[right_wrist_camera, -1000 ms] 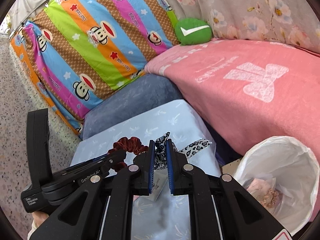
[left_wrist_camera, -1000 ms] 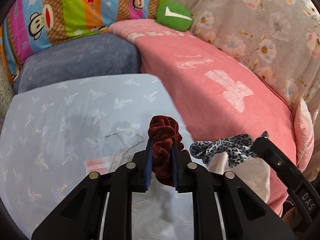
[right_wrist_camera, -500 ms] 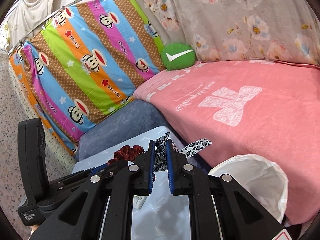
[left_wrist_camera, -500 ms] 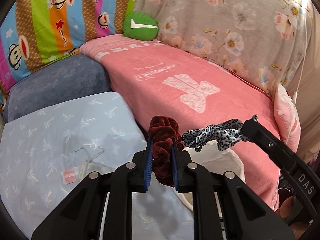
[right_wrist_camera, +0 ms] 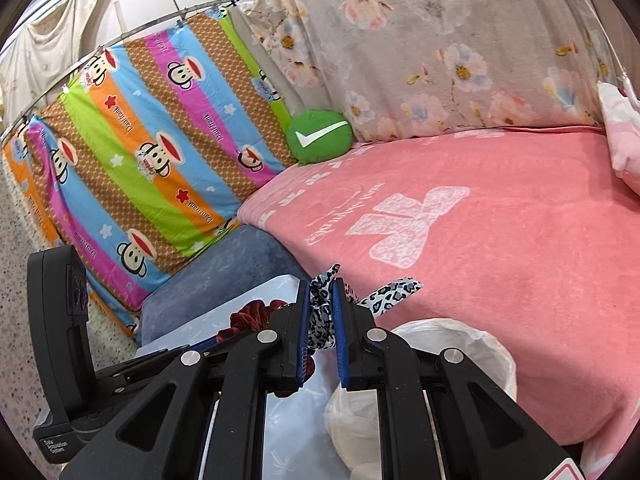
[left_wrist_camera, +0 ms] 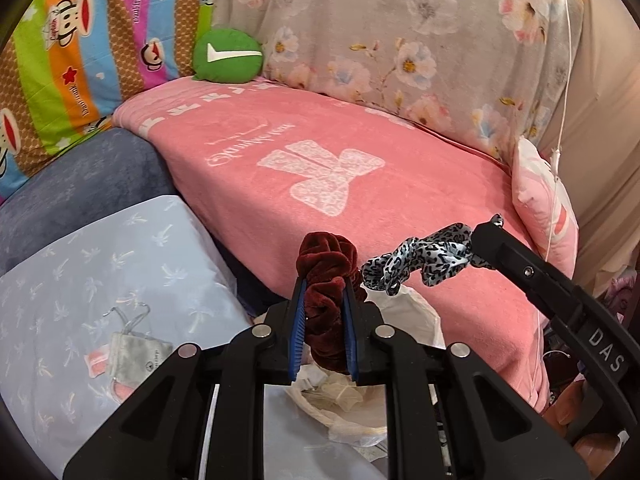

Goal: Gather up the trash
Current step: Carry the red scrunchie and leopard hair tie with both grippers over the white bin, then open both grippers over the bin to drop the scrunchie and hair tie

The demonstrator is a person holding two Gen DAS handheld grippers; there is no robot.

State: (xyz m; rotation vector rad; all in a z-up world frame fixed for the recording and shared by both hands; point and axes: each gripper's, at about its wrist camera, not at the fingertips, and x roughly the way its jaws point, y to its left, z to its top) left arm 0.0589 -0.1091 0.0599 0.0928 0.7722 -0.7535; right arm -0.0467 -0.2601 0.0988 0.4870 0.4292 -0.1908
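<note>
My left gripper (left_wrist_camera: 323, 288) is shut on a dark red velvet scrunchie (left_wrist_camera: 326, 260), held up above the white-lined trash bin (left_wrist_camera: 404, 312). My right gripper (right_wrist_camera: 320, 286) is shut on a leopard-print fabric hair tie (right_wrist_camera: 320, 312), whose loose tail (right_wrist_camera: 394, 292) sticks out to the right. In the left wrist view the same leopard-print tie (left_wrist_camera: 420, 260) hangs from the right gripper's tip, just right of the scrunchie. The right wrist view shows the bin's white liner (right_wrist_camera: 460, 344) just below and right of the fingers, and the scrunchie (right_wrist_camera: 256, 314) to their left.
A pink blanket (left_wrist_camera: 360, 168) covers the bed behind the bin. A light blue sheet (left_wrist_camera: 100, 280) at left carries a small grey pouch (left_wrist_camera: 136, 356) with a wire hanger. A green round cushion (left_wrist_camera: 226, 60), a striped monkey-print cloth (right_wrist_camera: 152, 152) and a floral cloth (left_wrist_camera: 400, 40) stand behind.
Both grippers have swung right and risen, still gripping the scrunchie and the hair tie. The blue sheet has slid left, and the bin now lies right under the left gripper.
</note>
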